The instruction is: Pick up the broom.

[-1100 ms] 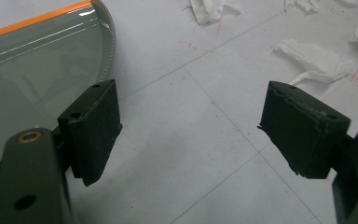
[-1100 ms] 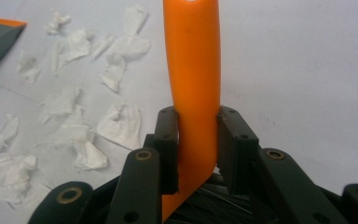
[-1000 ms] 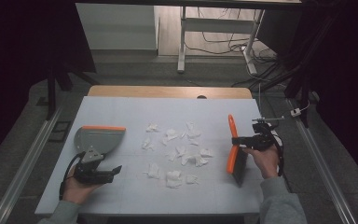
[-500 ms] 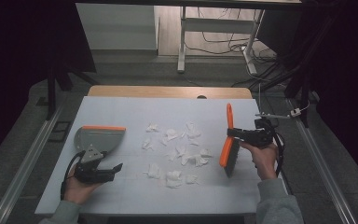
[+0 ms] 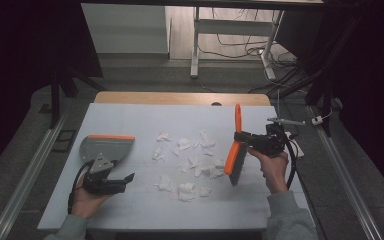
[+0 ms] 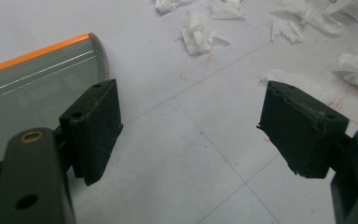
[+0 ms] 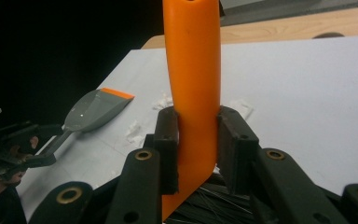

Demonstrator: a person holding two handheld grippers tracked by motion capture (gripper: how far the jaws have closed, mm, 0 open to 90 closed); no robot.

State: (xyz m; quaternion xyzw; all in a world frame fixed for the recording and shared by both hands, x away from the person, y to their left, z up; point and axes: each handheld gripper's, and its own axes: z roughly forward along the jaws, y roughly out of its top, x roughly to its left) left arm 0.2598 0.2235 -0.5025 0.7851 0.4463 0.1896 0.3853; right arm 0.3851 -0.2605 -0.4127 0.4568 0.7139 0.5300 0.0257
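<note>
A grey dustpan with an orange lip lies at the table's left. Just in front of it my left gripper rests low, open and holding nothing. In the left gripper view the dustpan lies beside the left jaw, and bare table shows between the jaws of the gripper. Torn white paper scraps are scattered over the middle. My right gripper is shut on the handle of an orange brush, whose dark bristles hang at the scraps' right edge. The handle stands upright between the jaws of the right gripper.
The white table has a wooden strip along its far edge. A metal rail runs along the floor at the left. Cables and a desk frame stand beyond the table. The dustpan and scraps show across the table in the right gripper view.
My right gripper has carried the brush leftward to the edge of the scraps and tilted it more upright. The left gripper and dustpan have stayed put.
</note>
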